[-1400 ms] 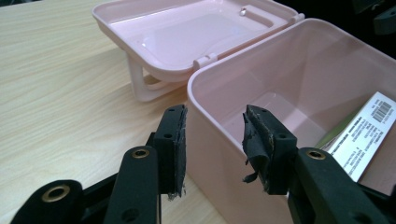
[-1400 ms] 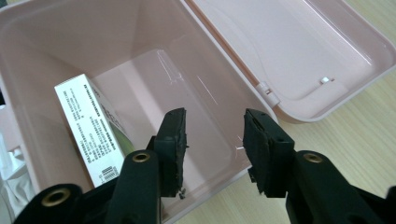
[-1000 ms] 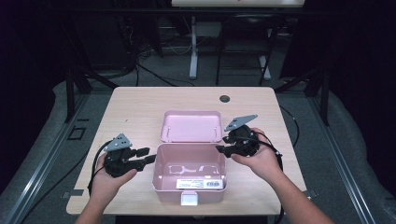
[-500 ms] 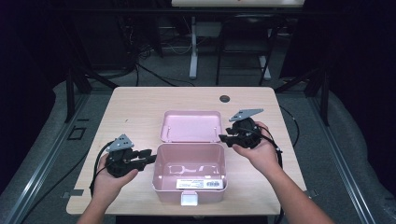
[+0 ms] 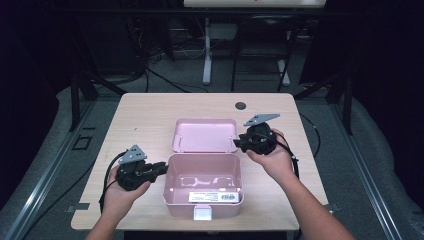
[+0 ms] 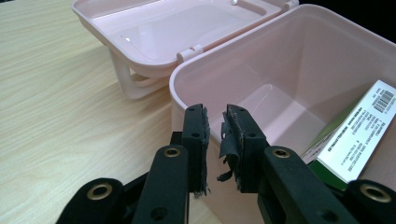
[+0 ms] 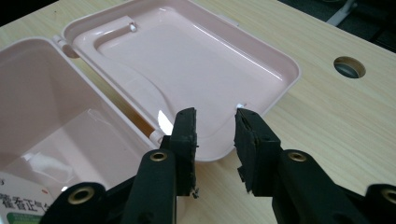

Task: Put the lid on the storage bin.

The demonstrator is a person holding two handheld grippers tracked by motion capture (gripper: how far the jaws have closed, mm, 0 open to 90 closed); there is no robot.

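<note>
left tool (image 5: 161, 168) closing at box (image 5: 202, 200) wall | right tool (image 5: 238, 144) closing at lid (image 5: 202, 135) corner

We see the open box (image 5: 202, 182) near the table's (image 5: 150, 115) front edge, its lid (image 5: 204, 135) lying flat behind it. Our left gripper (image 5: 159, 169) sits at the box's left wall, our right gripper (image 5: 239, 144) at the lid's right edge.
</note>
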